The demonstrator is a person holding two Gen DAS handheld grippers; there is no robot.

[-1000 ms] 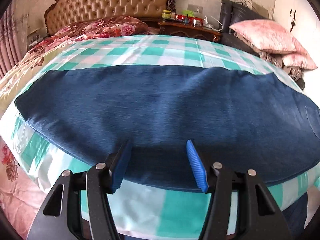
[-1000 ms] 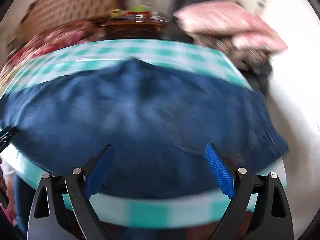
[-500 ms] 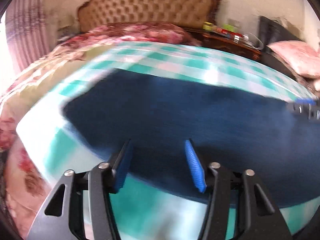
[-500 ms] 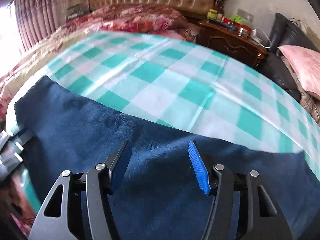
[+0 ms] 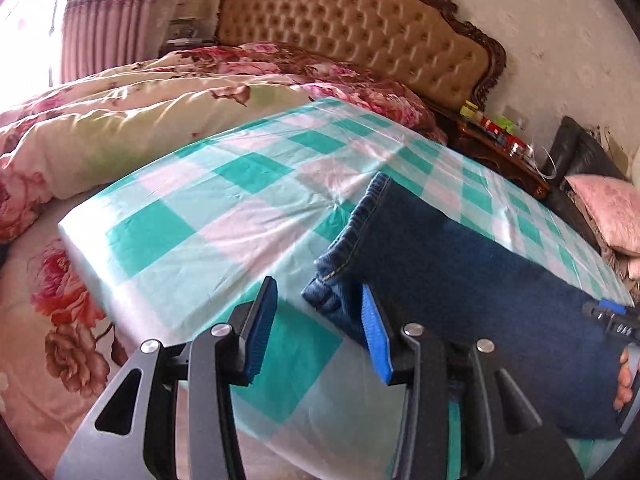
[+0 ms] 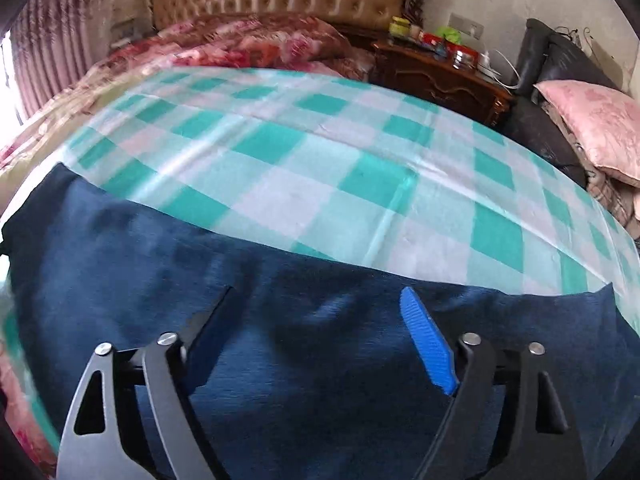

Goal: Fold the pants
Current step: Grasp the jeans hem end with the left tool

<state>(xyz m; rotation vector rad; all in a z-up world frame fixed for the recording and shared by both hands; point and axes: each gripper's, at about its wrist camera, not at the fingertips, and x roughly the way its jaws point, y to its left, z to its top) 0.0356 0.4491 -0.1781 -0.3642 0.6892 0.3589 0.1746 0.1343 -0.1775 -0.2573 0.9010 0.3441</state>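
Moved since earlier: left gripper (image 5: 316, 330) swung out from mid-pants to their end; view now sharp, cuff corner at its tips. Right gripper (image 6: 316, 334) sits over the other half, same spot as half a second back.
Pants location: dark blue pants (image 5: 472, 276) lie flat, folded lengthwise, on the green-checked sheet (image 5: 208, 216) of the bed, along its near edge.
Long axis: runs side to side across both views; stitched hem end (image 5: 352, 232) points away from the left wrist camera, toward the headboard (image 5: 360, 28).
Left gripper state: jaws part-way apart, just been closing; hem corner lies between the pads but no pinch visible.
Right gripper state: jaws wide, just been opening; nothing clamped, fabric only below.
Key relation: hem end is directly ahead of and slightly right of the left gripper; left is the nearer hand for this end.
Likely next: pinch the hem and carry it along the long axis toward the right gripper.
Risk: grabbing only the top layer.
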